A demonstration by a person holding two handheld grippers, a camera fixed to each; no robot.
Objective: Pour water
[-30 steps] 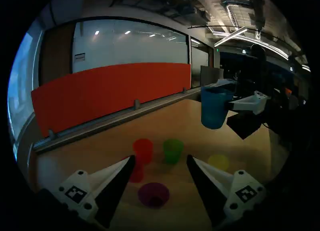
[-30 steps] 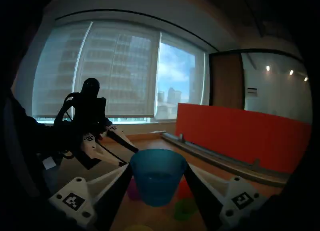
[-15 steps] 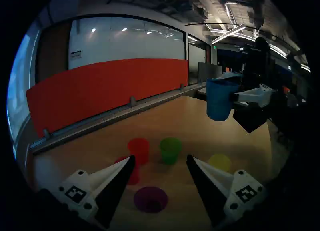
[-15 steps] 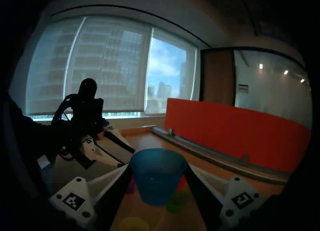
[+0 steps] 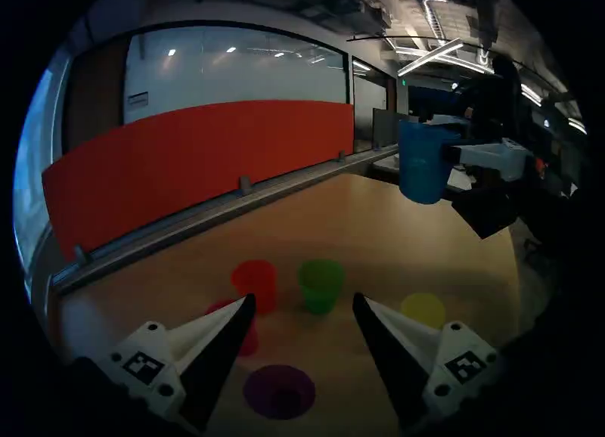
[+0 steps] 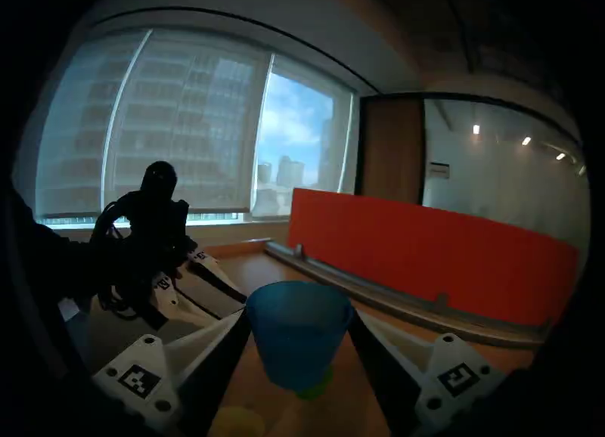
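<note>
Blue cup [image 6: 300,339]: rim up, clamped between the jaws of the right gripper [image 6: 299,317], raised well above the table [image 5: 393,240]. Left gripper [image 5: 302,299]: jaws wide, holding nothing, low over the table. Standing on the table: red cup [image 5: 255,278], green cup [image 5: 321,283], yellow cup [image 5: 423,309], purple cup [image 5: 279,390].

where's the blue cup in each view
Left gripper view: the blue cup is at upper right, held in the air above the table.
Right gripper view: the blue cup is at bottom centre, clamped by the right gripper.
Shared landmark: the red panel along the table's far edge.
</note>
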